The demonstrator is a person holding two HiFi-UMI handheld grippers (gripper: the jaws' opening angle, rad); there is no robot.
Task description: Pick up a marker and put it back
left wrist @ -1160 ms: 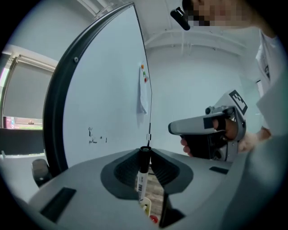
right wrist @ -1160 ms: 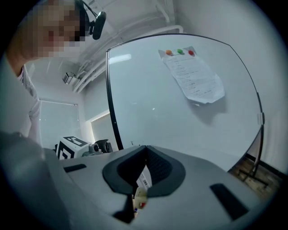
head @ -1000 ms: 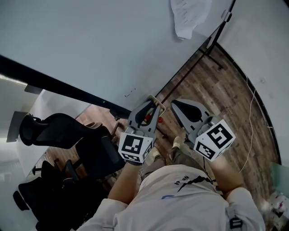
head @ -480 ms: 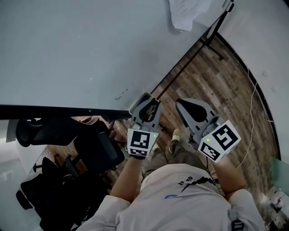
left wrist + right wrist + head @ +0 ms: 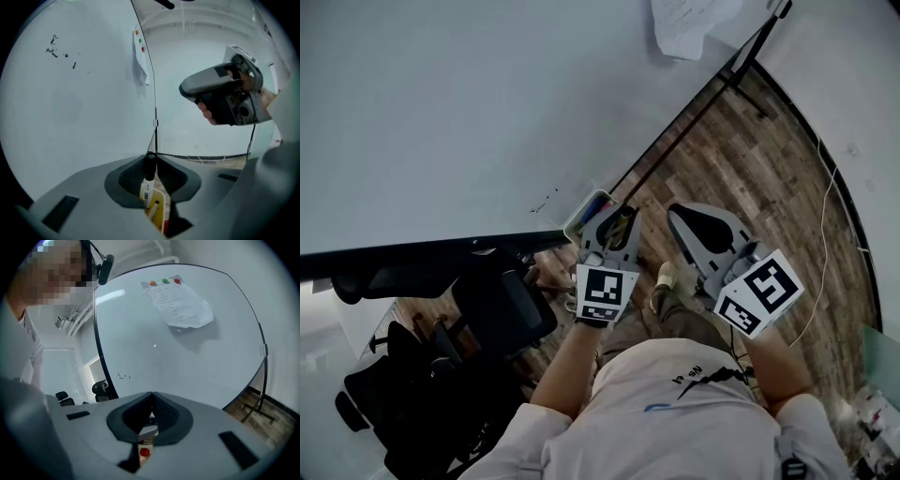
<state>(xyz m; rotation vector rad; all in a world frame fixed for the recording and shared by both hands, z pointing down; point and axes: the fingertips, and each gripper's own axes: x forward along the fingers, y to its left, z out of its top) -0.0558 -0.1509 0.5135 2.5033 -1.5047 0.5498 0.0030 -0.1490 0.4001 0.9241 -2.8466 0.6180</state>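
The marker (image 5: 146, 190), white-bodied with a black cap, is standing upright between the pads of our left gripper (image 5: 151, 158), which are clamping it near the cap end. Its lower end is hanging over the yellow tray (image 5: 162, 218), where a second marker (image 5: 153, 207) is lying. We cannot tell whether the held marker is touching the tray.

Our right gripper (image 5: 151, 399) is hovering just beside the left, its jaws drawn together with nothing between them. Through the gap beneath them a red cap (image 5: 144, 452) is showing.

In the head view the tray is sitting at the lower edge of the whiteboard (image 5: 459, 112), which is walling off everything ahead and to our left. The board's dark stand (image 5: 712, 98) is running along that edge towards the top right. A sheet of paper (image 5: 178, 298) is hanging high on the board under three coloured magnets.

To our right the wooden floor (image 5: 769, 159) is lying open, with only a thin cable (image 5: 818, 272) trailing across it. To our left, black office chairs (image 5: 478, 309) are crowding the space below the board's edge.
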